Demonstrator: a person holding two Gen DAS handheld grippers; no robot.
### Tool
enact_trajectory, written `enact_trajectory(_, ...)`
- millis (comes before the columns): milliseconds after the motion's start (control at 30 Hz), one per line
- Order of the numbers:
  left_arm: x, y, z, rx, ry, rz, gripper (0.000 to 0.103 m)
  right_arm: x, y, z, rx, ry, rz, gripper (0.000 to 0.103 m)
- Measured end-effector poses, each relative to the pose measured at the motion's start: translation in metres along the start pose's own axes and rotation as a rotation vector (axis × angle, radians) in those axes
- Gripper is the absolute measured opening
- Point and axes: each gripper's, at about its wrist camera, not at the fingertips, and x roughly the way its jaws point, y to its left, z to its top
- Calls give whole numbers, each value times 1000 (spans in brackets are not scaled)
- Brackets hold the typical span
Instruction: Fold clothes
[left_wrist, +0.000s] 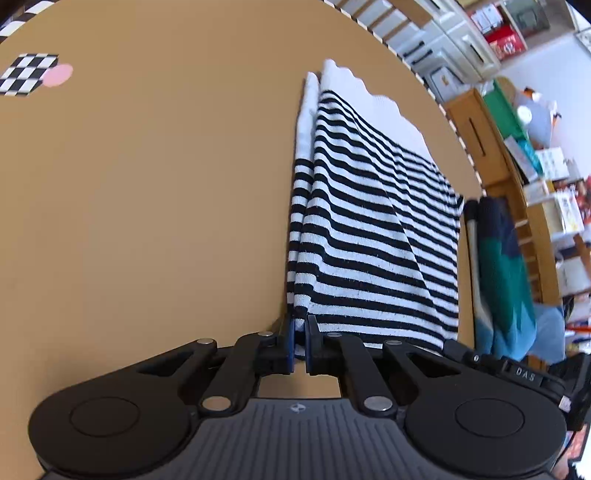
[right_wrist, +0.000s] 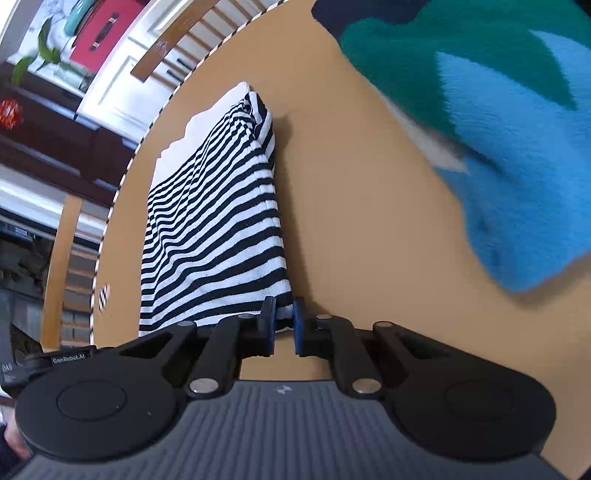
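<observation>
A black-and-white striped garment (left_wrist: 373, 229) lies folded into a long strip on the tan table (left_wrist: 147, 206), its white hem at the far end. My left gripper (left_wrist: 300, 339) is shut on the near left corner of the striped garment. In the right wrist view the same striped garment (right_wrist: 218, 229) stretches away from me, and my right gripper (right_wrist: 284, 325) is shut on its near right corner. Both near corners are lifted slightly off the table (right_wrist: 369, 236).
A fluffy blue, teal and navy garment (right_wrist: 498, 129) lies on the table to the right of the striped one, also seen at the table's edge as the blue-green garment (left_wrist: 506, 280). A checkerboard marker (left_wrist: 27, 74) sits far left. Chairs and shelves stand beyond the table rim.
</observation>
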Motion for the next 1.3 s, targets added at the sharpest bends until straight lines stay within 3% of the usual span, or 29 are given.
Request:
enact_trajectory(267, -11, 0, -45, -14, 75, 2, 7, -23, -5, -27, -55, 33, -12, 7)
enact_trajectory(500, -7, -22, -68, 99, 120, 27, 8, -39, -10, -32, -136, 70, -49, 7)
enact_trajectory(533, -7, -24, -67, 113, 125, 36, 11, -40, -11, -34, -135, 70, -48, 8)
enact_trajectory(600, -11, -26, -61, 119, 147, 46, 28, -41, -11, -38, -122, 48, -46, 10)
enact_trajectory(633, -16, -26, -58, 134, 150, 55, 52, -44, -10, -41, -110, 27, -63, 12)
enact_trajectory(667, -23, -25, -54, 153, 150, 65, 65, -48, -9, -44, -99, 6, -80, 21)
enact_trajectory(700, -32, -25, -49, 186, 143, 73, 68, -51, -7, -47, -88, -14, -97, 33)
enact_trajectory(767, -51, -23, -32, 282, 122, 80, 75, -59, -5, -52, -65, -56, -131, 46)
enact_trajectory(867, -76, -18, 10, 443, 85, 67, 82, -71, -1, -67, -24, -149, -224, 46)
enact_trajectory(933, -84, -14, 52, 560, 56, 30, 85, -78, -1, -81, 67, -219, -220, 46)
enact_trajectory(1100, -38, -25, 152, 739, 111, -161, 85, -74, 8, -132, 447, -413, -120, 46)
enact_trajectory(1200, -9, -32, 212, 842, 149, -281, 85, -62, 36, -164, 546, -569, -117, 46)
enact_trajectory(1300, 29, -45, 254, 887, 221, -370, 84, -38, 59, -176, 587, -636, -151, 46)
